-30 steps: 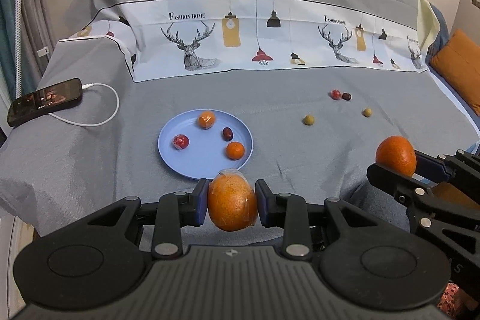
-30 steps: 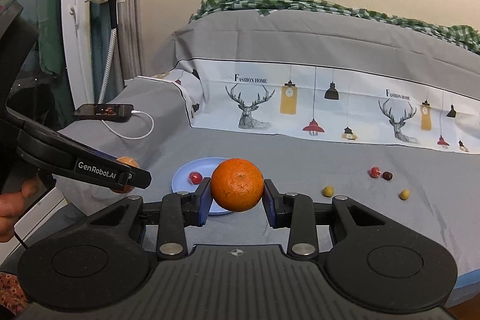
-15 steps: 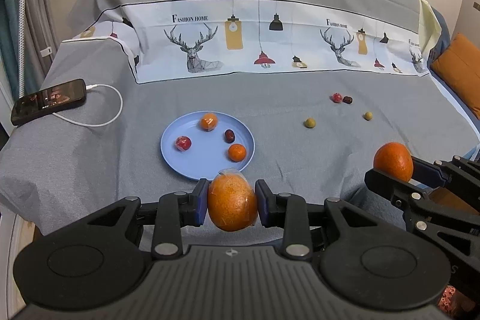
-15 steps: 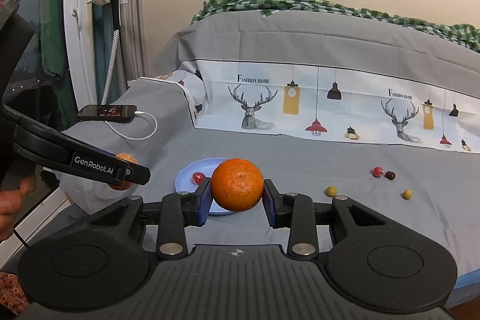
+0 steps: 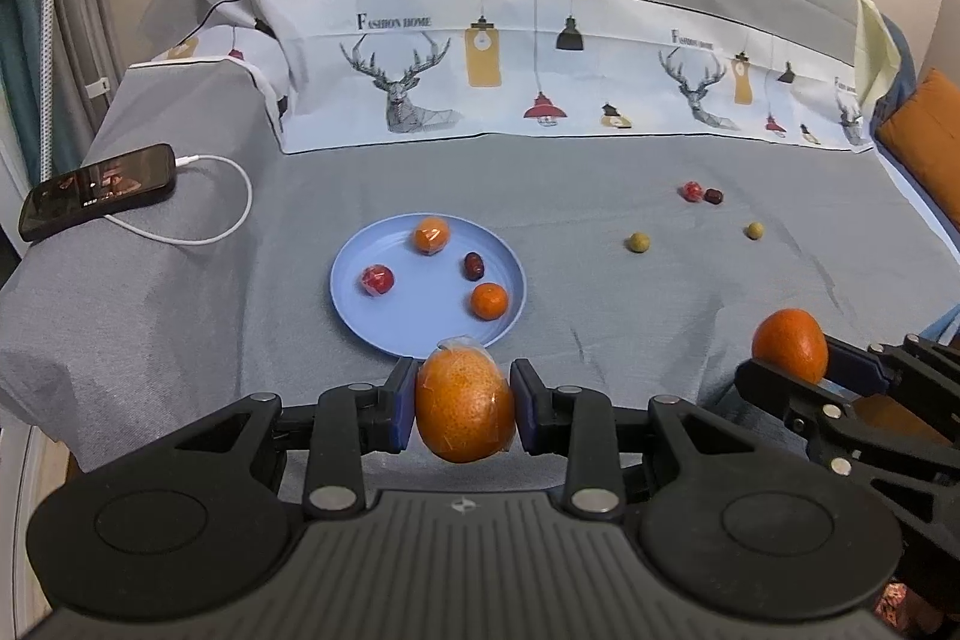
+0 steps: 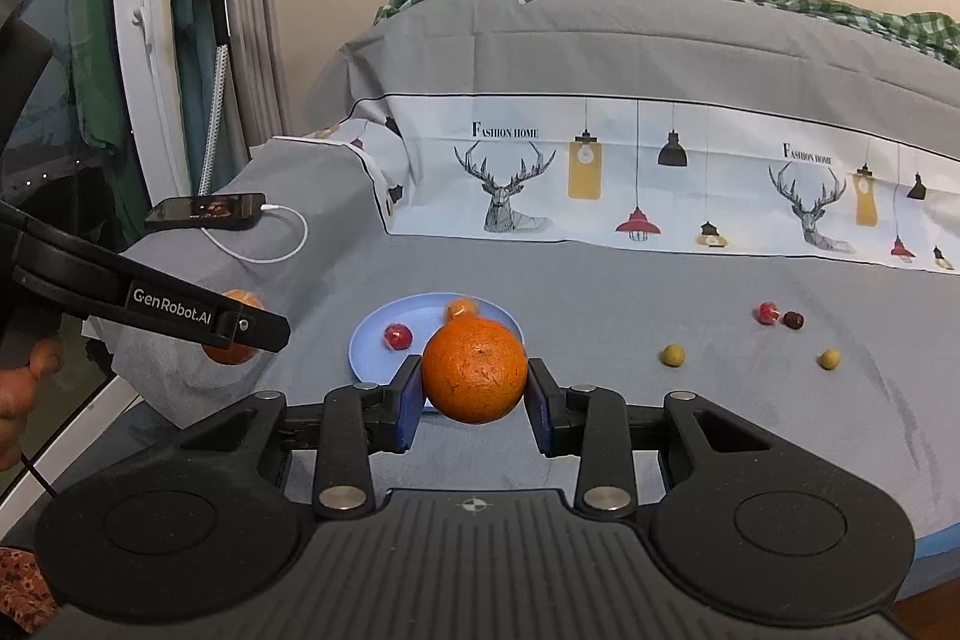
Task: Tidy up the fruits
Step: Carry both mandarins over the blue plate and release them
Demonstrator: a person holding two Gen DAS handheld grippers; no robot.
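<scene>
Left wrist view: my left hand-held gripper [image 5: 462, 412] pinches a wrapped orange [image 5: 463, 409] at the blue plate's [image 5: 384, 322] 6 o'clock rim, four fruits already plated; right wrist view: my right hand-held gripper [image 6: 474, 394] pinches a bare orange [image 6: 474, 370], four small fruits [image 6: 672, 355] left on the bed at 3 o'clock.

Plate [image 5: 360, 316] with four fruits left of four loose fruits [image 5: 638, 242]; phone [image 5: 96, 190] far left.

Black hand-held gripper [image 5: 462, 409], blue pads, silver screws, white lettering
</scene>
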